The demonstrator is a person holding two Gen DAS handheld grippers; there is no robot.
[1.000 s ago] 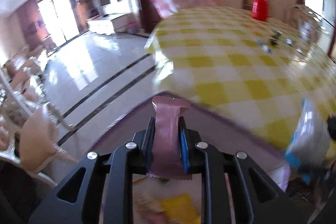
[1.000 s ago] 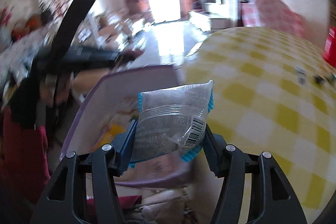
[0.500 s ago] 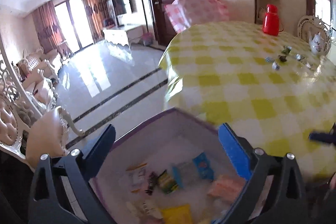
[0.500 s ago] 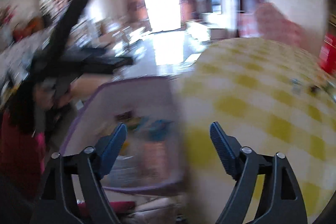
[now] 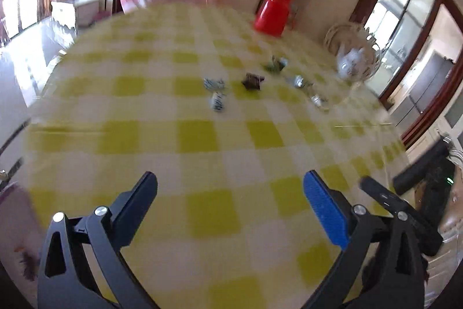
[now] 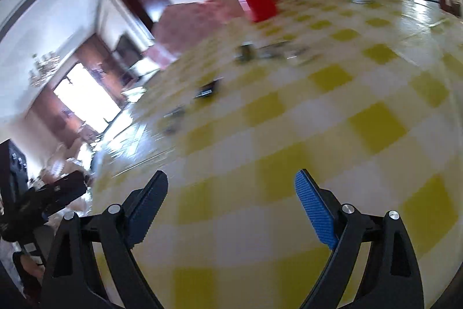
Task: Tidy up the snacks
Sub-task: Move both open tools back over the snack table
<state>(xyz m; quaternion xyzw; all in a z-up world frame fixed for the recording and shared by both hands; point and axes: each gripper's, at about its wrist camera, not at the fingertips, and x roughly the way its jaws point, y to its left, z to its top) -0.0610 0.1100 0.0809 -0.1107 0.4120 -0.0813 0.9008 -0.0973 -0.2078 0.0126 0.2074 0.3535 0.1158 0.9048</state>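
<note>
Round table (image 5: 202, 135) with yellow-white checked cloth fills both views, blurred. Left gripper (image 5: 230, 204) hangs over the near edge, angled down, jaws released wide, nothing between them. Right gripper (image 6: 231, 203) likewise over the near edge, its view rolled so the room tilts; its jaws have just been opening, now wide and empty. Red thermos jug (image 5: 273, 12) stands at the far edge, white teapot (image 5: 351, 65) at the far right edge. Small wrapped snacks (image 5: 253, 81) lie scattered past the table's middle, toward the far side, well apart from both grippers. Left view alone shows single wrappers: a blue-white candy (image 5: 218, 103), a dark one, a green one. Right view alone shows the other gripper's black body at the left edge; snacks there are mere smears.
</note>
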